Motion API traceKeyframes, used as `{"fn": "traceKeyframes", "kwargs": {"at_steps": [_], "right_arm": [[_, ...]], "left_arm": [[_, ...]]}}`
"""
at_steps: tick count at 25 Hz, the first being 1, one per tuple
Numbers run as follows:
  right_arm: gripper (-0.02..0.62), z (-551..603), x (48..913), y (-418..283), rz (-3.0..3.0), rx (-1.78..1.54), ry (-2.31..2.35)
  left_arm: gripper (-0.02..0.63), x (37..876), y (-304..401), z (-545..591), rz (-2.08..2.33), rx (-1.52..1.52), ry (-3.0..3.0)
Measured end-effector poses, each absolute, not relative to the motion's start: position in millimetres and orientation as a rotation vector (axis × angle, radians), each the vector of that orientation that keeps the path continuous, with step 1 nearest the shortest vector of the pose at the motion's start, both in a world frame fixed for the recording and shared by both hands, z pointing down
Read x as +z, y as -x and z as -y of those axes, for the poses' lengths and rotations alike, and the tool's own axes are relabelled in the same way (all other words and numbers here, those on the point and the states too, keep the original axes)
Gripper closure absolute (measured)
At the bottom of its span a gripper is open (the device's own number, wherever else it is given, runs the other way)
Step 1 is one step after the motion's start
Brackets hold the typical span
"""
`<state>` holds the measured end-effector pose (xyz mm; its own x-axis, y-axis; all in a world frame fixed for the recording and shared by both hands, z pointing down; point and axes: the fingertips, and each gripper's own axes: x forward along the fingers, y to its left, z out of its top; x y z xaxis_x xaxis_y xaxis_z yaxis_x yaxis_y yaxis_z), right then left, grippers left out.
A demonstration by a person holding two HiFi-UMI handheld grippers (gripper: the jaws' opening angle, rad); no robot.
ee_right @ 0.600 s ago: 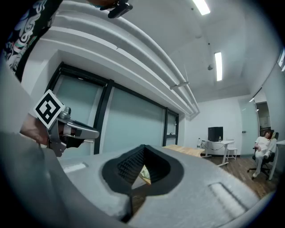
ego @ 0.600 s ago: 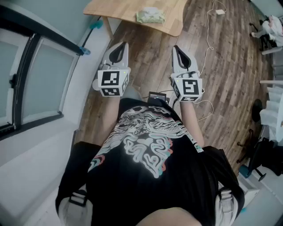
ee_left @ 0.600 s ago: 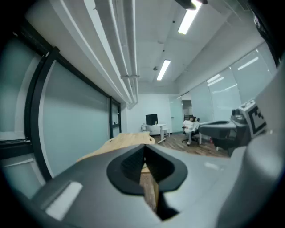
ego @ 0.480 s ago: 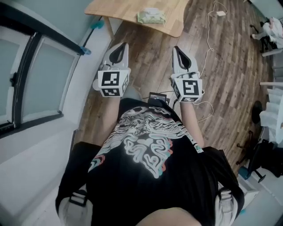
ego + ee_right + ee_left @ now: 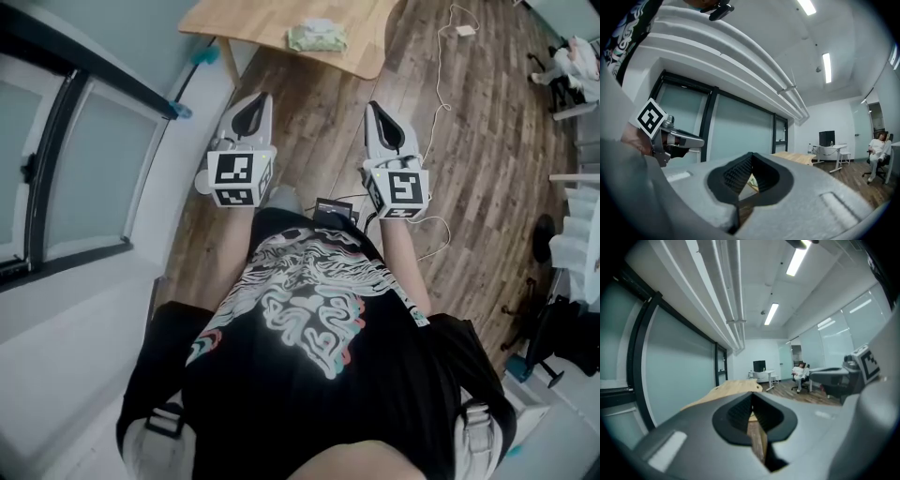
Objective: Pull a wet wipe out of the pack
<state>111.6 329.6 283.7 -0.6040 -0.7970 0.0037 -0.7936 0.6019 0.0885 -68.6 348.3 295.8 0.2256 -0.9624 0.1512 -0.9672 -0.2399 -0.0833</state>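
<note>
Midair, left claw [image 5: 263,96] beside right claw [image 5: 373,103]

Shifted a touch lower in head view: pale green soft wet-wipe pack [image 5: 317,37], with light wooden table [image 5: 253,21] beneath.

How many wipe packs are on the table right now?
1. The wet wipe pack lies on the wooden table, near its front edge. The table's far part is out of frame, so more could be hidden.
</note>
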Motion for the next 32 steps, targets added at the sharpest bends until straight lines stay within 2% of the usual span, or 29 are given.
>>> {"fn": "traceKeyframes", "kwargs": {"at_steps": [16,25,32], "right_arm": [[0.597,-299,302,-118,2.761,-0.038,-1.368],[0.597,-218,322,-117,2.715,-0.005,-1.392],[0.597,-132,319,-100,2.693,-0.018,-1.401]], "left_arm": [[0.614,309,59,-309,1.864,0.251,-2.455],[0.614,329,49,-221,1.784,0.264,-2.498],[0.614,326,66,-131,1.767,0.279,-2.496]]}}
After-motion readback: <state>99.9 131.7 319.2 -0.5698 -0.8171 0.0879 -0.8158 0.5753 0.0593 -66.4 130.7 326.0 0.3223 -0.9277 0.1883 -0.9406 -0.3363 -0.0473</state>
